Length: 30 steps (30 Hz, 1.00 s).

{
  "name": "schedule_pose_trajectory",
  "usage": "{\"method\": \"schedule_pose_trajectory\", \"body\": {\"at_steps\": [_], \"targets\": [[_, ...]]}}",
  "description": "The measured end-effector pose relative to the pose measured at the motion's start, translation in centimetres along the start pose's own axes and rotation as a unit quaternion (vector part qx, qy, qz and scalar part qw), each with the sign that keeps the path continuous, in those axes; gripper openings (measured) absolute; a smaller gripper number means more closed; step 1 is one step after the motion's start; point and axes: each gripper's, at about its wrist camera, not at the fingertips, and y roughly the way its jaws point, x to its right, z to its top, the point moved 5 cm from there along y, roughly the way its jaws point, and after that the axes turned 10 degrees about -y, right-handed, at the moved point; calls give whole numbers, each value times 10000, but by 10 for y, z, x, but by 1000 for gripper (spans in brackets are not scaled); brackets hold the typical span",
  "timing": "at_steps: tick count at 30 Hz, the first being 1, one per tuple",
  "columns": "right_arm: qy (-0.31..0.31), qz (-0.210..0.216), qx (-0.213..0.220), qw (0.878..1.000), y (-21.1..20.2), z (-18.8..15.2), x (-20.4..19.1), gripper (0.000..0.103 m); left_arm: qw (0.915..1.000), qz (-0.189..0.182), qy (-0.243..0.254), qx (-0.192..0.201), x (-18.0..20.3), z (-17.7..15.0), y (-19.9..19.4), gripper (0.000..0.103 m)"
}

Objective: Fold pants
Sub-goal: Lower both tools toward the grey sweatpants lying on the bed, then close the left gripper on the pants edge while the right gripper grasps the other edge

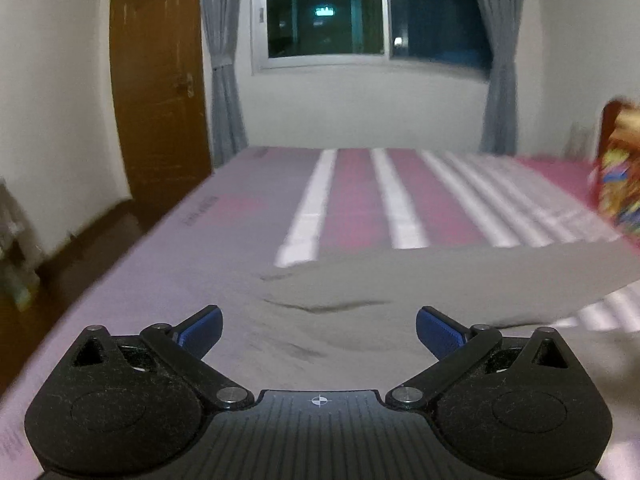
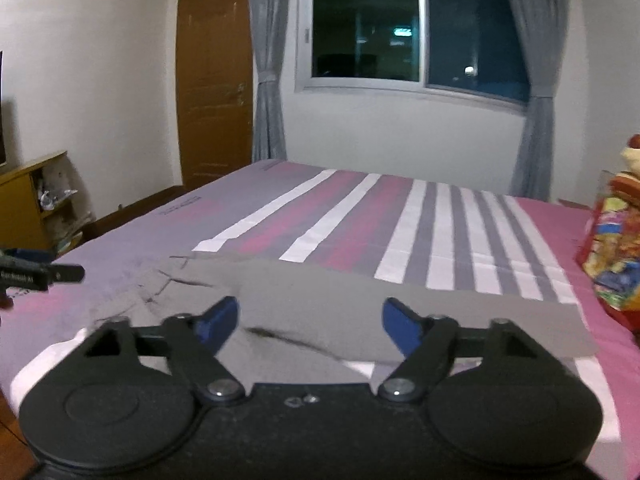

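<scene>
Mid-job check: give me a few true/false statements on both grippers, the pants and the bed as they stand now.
1. The left gripper is open. True.
2. The right gripper is shut on the pants. False: it is open and holds nothing.
3. The pants are grey. True.
4. The pants hang from the door. False: they lie on the striped bed.
5. The window is dark. True.

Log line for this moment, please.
left gripper: jaws open | right gripper: jaws open | gray pants: flat on bed, ungrasped
</scene>
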Motion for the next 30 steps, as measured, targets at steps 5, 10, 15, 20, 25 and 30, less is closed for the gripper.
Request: {"method": "schedule_pose_trajectory", "body": {"at_steps": [5, 10, 15, 20, 25, 30], "targets": [[-287, 275, -156, 9991, 88, 7, 23, 74, 9990, 23, 79, -441, -35, 12, 104, 103], [-672, 578, -382, 9953, 184, 9, 38, 60, 9929, -338, -119, -1134, -58, 13, 198, 103], [-1125, 726, -707, 9885, 261, -2, 43, 56, 9878, -664, 97, -1407, -58, 14, 255, 80], [-1298, 826, -986, 9832, 318, -15, 61, 60, 9845, -840, -71, -1536, -63, 10, 297, 79], [-1452, 1007, -1347, 9750, 348, -32, 80, 56, 9796, -1137, -210, -1642, -64, 5, 330, 79], [-1328, 1333, -1615, 9688, 359, -43, 87, 54, 9769, -1207, -359, -1728, -48, 1, 347, 46]]}}
